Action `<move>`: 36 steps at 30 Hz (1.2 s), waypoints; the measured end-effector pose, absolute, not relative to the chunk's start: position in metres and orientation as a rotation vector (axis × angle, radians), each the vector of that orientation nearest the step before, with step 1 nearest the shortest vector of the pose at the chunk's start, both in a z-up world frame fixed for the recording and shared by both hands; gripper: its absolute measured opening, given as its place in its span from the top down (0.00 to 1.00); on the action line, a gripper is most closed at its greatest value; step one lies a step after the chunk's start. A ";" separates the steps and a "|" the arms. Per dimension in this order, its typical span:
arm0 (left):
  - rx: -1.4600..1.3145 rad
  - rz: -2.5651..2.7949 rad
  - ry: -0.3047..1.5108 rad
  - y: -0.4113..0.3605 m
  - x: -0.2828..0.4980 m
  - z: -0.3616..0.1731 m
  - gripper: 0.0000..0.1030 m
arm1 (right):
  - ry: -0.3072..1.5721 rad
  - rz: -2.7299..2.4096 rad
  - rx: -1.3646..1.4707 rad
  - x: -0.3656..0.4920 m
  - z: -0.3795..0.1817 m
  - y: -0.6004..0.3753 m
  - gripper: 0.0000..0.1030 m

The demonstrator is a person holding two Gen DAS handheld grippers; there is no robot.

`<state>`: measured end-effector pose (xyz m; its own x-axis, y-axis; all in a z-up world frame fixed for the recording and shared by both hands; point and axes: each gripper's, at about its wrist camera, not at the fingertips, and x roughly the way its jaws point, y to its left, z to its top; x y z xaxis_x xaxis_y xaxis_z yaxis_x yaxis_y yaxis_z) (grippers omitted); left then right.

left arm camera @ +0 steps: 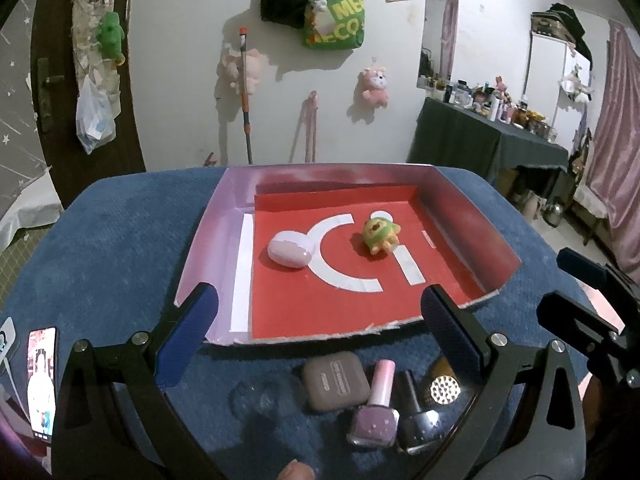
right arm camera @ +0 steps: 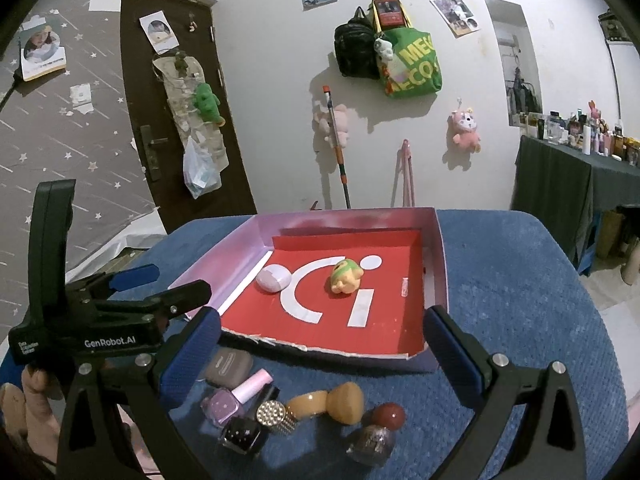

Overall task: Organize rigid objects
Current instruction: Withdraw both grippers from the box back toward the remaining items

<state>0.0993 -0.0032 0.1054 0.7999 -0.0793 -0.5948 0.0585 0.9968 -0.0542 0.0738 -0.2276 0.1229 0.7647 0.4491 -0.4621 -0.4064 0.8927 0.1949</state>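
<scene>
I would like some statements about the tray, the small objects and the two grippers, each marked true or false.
1. The red tray holds two objects, a pale oval case and a green-and-yellow toy. True.
2. The two nail polish bottles stand inside the tray. False: the purple nail polish bottle and the dark nail polish bottle lie on the blue cloth in front of the tray.
3. Both grippers are open and hold nothing. True: the left gripper and the right gripper are both spread wide with nothing between the fingers.
4. The brown case lies beside the purple nail polish bottle. True.
5. The toy touches the pale oval case. False: they lie apart, with a white arc of the tray's print between them.
</scene>
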 end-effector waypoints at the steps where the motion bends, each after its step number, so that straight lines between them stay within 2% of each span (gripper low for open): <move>1: -0.034 -0.078 0.640 -0.004 0.098 0.105 0.00 | 0.524 0.465 0.083 0.073 0.122 -0.228 0.00; 36: -0.049 -0.093 0.732 -0.010 0.064 0.059 0.00 | 0.652 0.471 0.088 0.048 0.067 -0.226 0.00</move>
